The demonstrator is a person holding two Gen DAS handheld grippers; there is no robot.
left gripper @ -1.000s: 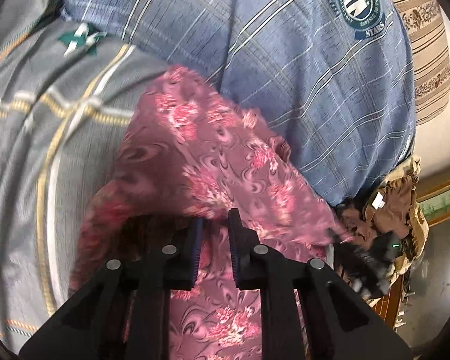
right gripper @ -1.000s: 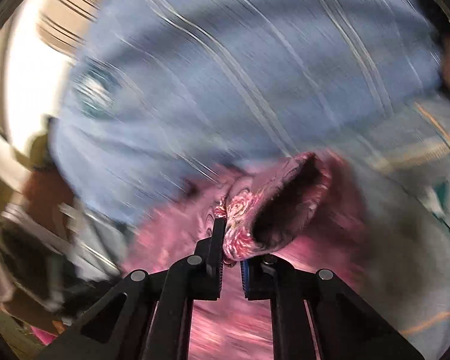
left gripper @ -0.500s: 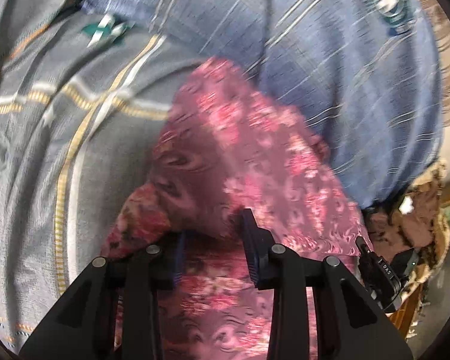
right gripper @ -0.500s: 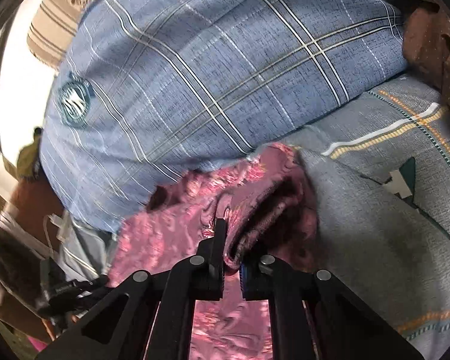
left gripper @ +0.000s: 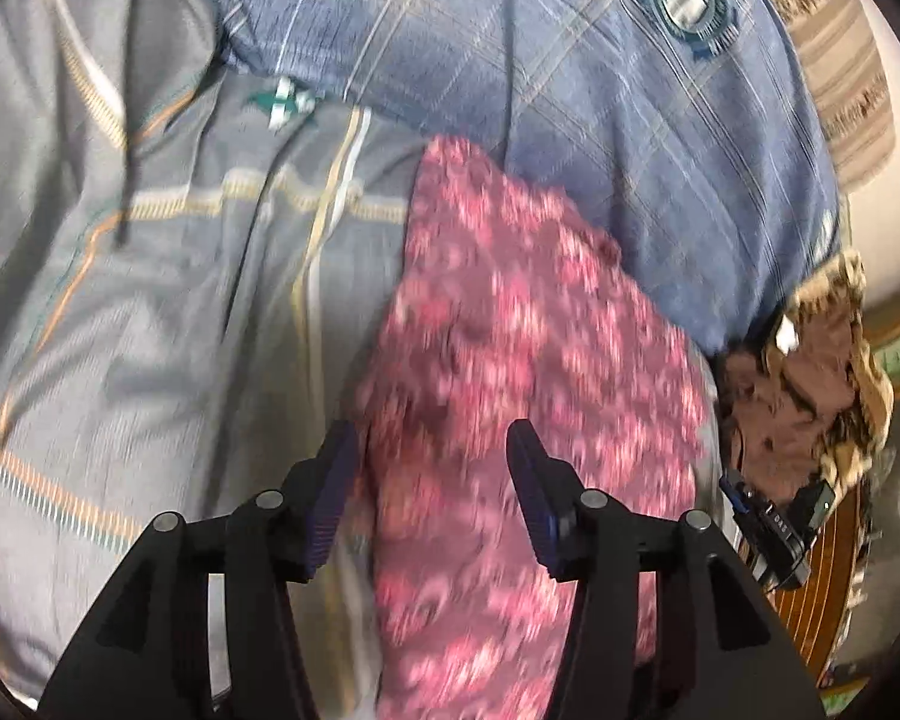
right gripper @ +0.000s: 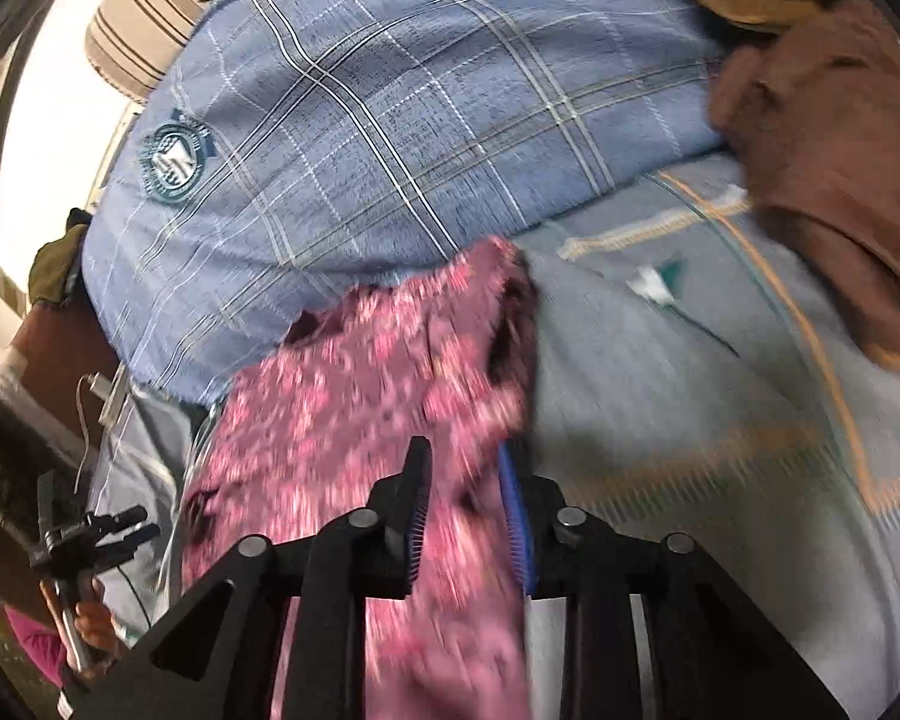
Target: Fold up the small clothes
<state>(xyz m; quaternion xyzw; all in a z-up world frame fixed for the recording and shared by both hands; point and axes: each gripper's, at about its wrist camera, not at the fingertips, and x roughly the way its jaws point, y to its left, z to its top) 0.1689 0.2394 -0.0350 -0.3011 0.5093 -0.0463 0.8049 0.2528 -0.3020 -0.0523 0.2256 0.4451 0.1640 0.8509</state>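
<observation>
garment: pink floral cloth (left gripper: 510, 360), small, lying on grey striped bedding (left gripper: 150, 330); blurred in both views.
garment place: centre to lower centre in both views, its far tip touching the edge of a blue plaid pillow (left gripper: 570, 90).
left hand-held gripper (left gripper: 429, 480): jaws spread wide, have just been opening; cloth lies between and below them, pads not pressing on it.
right hand-held gripper (right gripper: 465, 498): jaws partly spread, have just been opening; cloth edge sits in the gap, pads look clear of it, though blur makes that hard to be sure of.
key relation: cloth lies straight ahead of and under both grippers; long axis runs from bottom of frame up toward the pillow, roughly along each gripper's pointing line.
which edge: in left view the left finger (left gripper: 330, 492) is over the cloth's left edge; in right view the blue pad (right gripper: 513, 516) is at the cloth's right edge.
nearer hand: about equal, each on its own long side; cannot tell closer.
step guess: fold just laid and let go; next likely regrip for a fold across the long axis.
other: brown clothes (left gripper: 798, 384) at right of left view, not touched.
</observation>
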